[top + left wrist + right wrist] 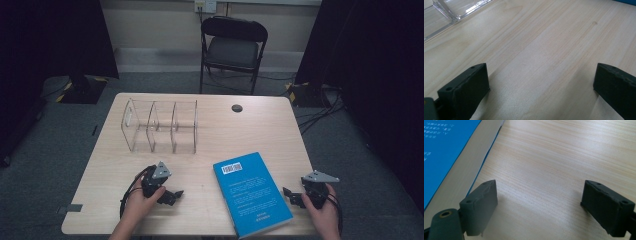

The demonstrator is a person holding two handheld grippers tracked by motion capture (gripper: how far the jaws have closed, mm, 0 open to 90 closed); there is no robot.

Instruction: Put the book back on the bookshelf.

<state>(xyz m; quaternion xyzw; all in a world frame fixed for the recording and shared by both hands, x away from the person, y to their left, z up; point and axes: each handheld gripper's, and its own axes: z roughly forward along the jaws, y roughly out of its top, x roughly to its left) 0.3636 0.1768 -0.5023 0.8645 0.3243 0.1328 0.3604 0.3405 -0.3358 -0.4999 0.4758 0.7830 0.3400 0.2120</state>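
A blue book (pixel 252 193) lies flat, back cover up, near the front edge of the table (pixel 215 125), toward its right corner and slightly askew. The right gripper (pixel 289 193) rests just beside the book's right edge, jaws spread wide and holding nothing; in the right gripper view the book (pixel 446 150) shows its pale page block facing the jaws. The left gripper (pixel 176 195) sits near the front left of the table, apart from the book, jaws likewise wide and empty over bare wood.

The book looks like a thin paperback: light, somewhat flexible, its glossy cover probably slick. The likely hold is across the page edge or spine, once one side is lifted off the table, since it lies flush with the top.

A clear plastic rack (pixel 160 126) with upright dividers stands toward the back left; it is probably brittle and easily pushed.

The tabletop is smooth light wood. Beyond it stand a black folding chair (pixel 232 47), grey carpet and dark curtains.
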